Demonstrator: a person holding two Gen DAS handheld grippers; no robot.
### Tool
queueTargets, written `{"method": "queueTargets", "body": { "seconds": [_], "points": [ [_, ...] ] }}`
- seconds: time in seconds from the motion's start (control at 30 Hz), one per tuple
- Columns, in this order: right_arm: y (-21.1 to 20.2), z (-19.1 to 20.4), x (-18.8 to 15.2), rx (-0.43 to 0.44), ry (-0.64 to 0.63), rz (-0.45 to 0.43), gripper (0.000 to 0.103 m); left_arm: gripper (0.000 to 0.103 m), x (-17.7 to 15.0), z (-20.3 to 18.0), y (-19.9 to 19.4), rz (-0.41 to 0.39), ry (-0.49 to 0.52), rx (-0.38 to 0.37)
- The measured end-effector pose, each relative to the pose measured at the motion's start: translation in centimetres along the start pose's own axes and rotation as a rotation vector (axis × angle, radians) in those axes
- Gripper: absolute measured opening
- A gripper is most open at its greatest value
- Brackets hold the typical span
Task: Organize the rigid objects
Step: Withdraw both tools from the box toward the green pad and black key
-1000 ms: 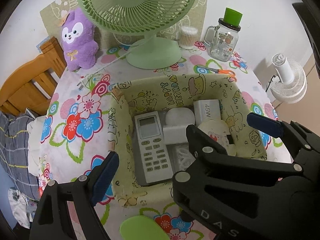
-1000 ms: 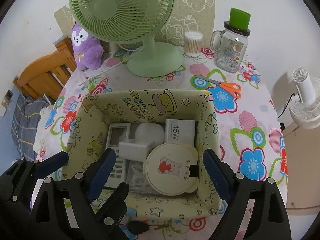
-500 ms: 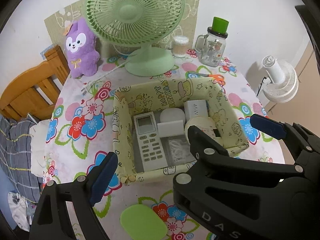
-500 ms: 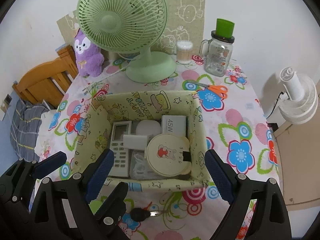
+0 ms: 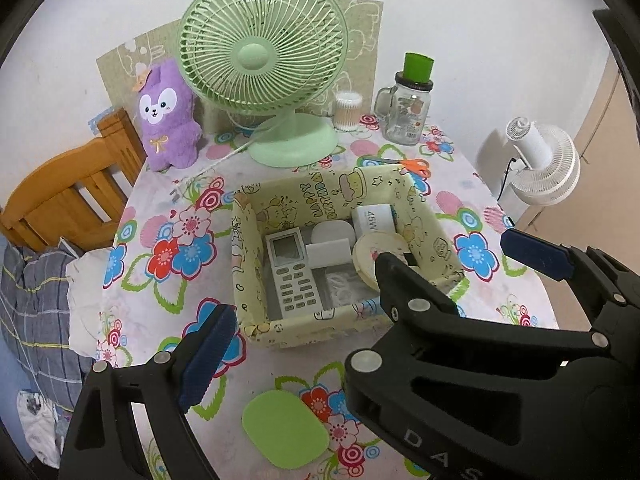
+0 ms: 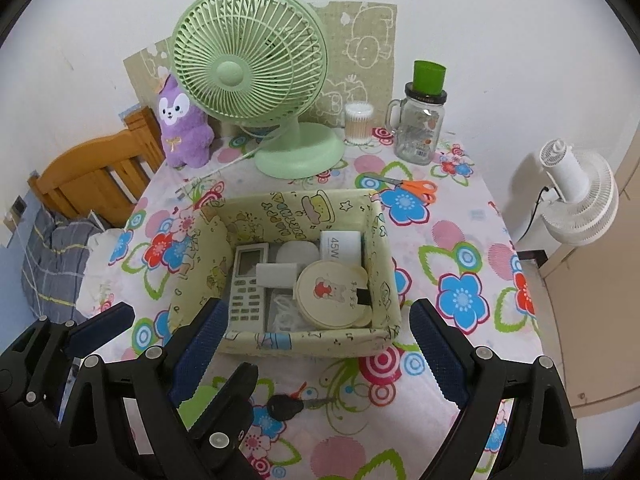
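A yellow cartoon-print fabric basket (image 5: 316, 196) (image 6: 288, 338) sits mid-table. In it lie a white remote (image 5: 294, 276) (image 6: 248, 284), a round cream case with a bear (image 6: 334, 292), a white 45W box (image 6: 340, 246) and small white blocks. A green oval pad (image 5: 286, 428) and a black-headed key (image 6: 284, 406) lie on the cloth in front of it. My left gripper (image 5: 320, 336) and my right gripper (image 6: 318, 312) hover open and empty above the basket's near edge. The right gripper (image 5: 444, 248) hides the left one's right finger.
At the back of the flowered table (image 6: 460, 240) stand a green fan (image 6: 248, 72), a purple plush (image 6: 182, 128), a swab pot (image 6: 358, 122) and a green-lidded glass jar (image 6: 420, 128). Orange scissors (image 6: 416, 188) lie behind the basket. A wooden chair (image 5: 68, 200) is left, a white fan (image 6: 576, 196) right.
Both grippers have drawn back and risen from the basket, still open. The basket looks smaller, and the green pad and the key have come into view in front of it.
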State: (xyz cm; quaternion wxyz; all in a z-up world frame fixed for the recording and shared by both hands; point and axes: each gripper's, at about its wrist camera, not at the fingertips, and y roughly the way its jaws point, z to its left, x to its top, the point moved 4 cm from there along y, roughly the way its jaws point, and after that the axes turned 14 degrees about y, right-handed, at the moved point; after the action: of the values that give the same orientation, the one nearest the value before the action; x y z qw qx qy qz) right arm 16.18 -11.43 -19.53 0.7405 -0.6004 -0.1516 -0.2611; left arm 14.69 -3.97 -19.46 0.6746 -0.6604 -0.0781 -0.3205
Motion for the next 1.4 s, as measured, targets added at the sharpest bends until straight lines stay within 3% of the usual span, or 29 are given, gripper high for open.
{"method": "queueTargets", "body": {
  "seconds": [0.6, 1.4],
  "points": [
    [-3.8, 0.4, -2.6, -0.014, 0.029, -0.045, 0.094, 0.093, -2.0, -0.7, -3.2, -0.04, 0.039, -0.009],
    [-4.2, 0.6, -8.4, -0.026, 0.047, -0.019, 0.095, 0.096, -7.3, -1.2, -3.2, -0.024, 0.06, -0.057]
  ]
}}
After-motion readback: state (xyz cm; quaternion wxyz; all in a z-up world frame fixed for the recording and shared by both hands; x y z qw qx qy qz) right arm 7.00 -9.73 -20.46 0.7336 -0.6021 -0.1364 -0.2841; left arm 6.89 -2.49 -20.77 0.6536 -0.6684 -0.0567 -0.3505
